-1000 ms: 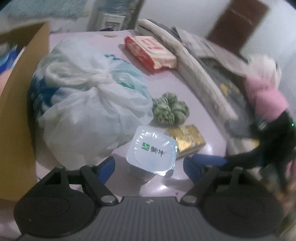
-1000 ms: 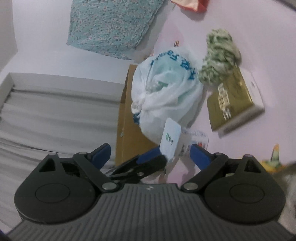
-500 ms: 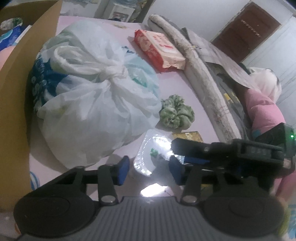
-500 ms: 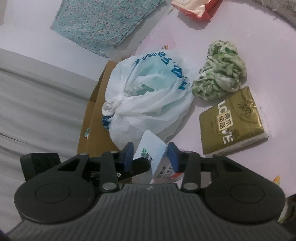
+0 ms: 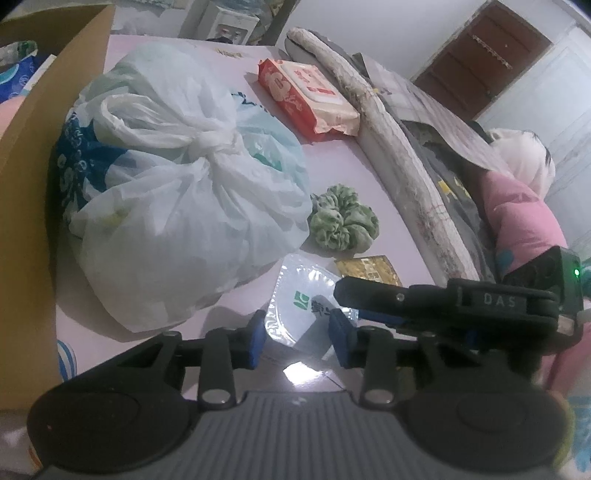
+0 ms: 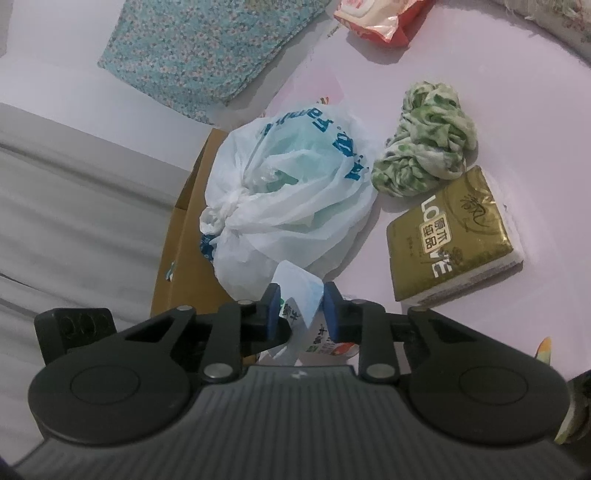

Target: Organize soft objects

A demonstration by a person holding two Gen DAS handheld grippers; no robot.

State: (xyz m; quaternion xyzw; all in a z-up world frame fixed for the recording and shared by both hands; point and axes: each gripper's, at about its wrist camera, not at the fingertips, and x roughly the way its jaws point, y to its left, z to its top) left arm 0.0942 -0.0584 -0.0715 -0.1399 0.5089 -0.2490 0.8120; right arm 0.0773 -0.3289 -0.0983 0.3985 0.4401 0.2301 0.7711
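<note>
The right gripper (image 6: 299, 308) is closing its blue pads on the peeled-up lid of a small foil-lidded cup (image 6: 297, 291), and the lid sits pinched between them. Just behind the cup lies the knotted white plastic bag (image 6: 288, 199), the landmark here. A cardboard box (image 6: 184, 236) stands against the bag's left side. A crumpled green cloth (image 6: 424, 155) lies just right of the bag, touching a gold tissue pack (image 6: 450, 236) nearer the camera. Beyond the bag lie a floral pillow (image 6: 207, 48) and a red-and-white packet (image 6: 380, 18), all on the pink sheet (image 6: 517, 110).
</note>
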